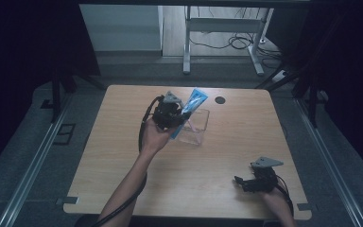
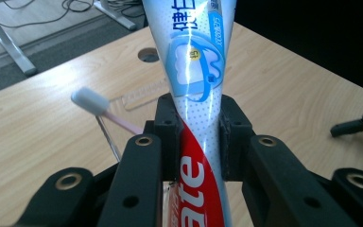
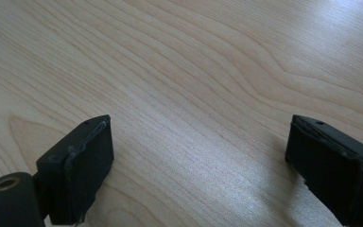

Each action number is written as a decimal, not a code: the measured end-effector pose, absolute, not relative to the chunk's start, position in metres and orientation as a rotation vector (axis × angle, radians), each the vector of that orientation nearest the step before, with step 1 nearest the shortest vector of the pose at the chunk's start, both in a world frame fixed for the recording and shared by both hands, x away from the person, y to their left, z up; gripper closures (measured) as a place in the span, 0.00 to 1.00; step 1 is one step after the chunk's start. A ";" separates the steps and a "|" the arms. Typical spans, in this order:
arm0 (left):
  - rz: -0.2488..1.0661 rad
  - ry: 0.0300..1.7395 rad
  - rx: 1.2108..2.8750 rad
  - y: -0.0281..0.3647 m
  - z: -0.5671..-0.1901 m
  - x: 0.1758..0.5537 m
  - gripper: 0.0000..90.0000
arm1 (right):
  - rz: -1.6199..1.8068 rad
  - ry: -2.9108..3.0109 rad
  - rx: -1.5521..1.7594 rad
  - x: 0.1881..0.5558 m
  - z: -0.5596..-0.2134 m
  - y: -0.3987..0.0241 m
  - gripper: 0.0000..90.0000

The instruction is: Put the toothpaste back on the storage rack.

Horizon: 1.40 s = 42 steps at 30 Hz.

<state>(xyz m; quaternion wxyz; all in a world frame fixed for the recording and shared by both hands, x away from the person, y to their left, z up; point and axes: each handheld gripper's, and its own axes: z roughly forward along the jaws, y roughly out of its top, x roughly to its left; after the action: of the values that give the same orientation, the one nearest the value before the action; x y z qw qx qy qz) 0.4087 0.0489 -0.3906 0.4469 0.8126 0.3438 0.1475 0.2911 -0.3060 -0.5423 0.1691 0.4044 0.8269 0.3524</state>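
Observation:
A blue, white and red toothpaste tube (image 2: 196,71) is clamped between the pads of my left gripper (image 2: 197,137), its flat blue end pointing up and away. In the high view the left gripper (image 1: 177,116) holds the tube (image 1: 192,105) tilted over a clear plastic box (image 1: 197,127) near the table's middle back. A toothbrush (image 2: 90,102) with a pink handle and pale head lies in that box, just left of the jaws. My right gripper (image 1: 240,181) rests low at the table's front right, jaws wide apart over bare wood (image 3: 198,142) with nothing between them.
The light wooden table (image 1: 123,156) has a round cable hole (image 1: 220,100) at the back, right of the box. Beyond the table stand white desk legs and loose cables on the floor (image 1: 236,42). Dark curtains flank both sides.

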 end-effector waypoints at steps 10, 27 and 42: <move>0.383 0.833 1.982 0.036 -0.390 0.426 0.82 | 1.001 2.351 1.149 0.291 -0.542 -0.306 0.10; 0.429 0.796 1.974 0.012 -0.394 0.449 0.82 | 1.001 2.351 1.147 0.291 -0.542 -0.306 0.10; 0.479 0.771 1.955 -0.004 -0.406 0.465 0.82 | 1.003 2.351 1.148 0.291 -0.542 -0.306 0.10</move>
<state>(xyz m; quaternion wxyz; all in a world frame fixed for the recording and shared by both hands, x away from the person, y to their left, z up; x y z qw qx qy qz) 0.4652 -0.0044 -0.4061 0.4731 0.7990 0.3152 0.1957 0.2912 -0.3062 -0.5423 0.1689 0.4039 0.8270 0.3527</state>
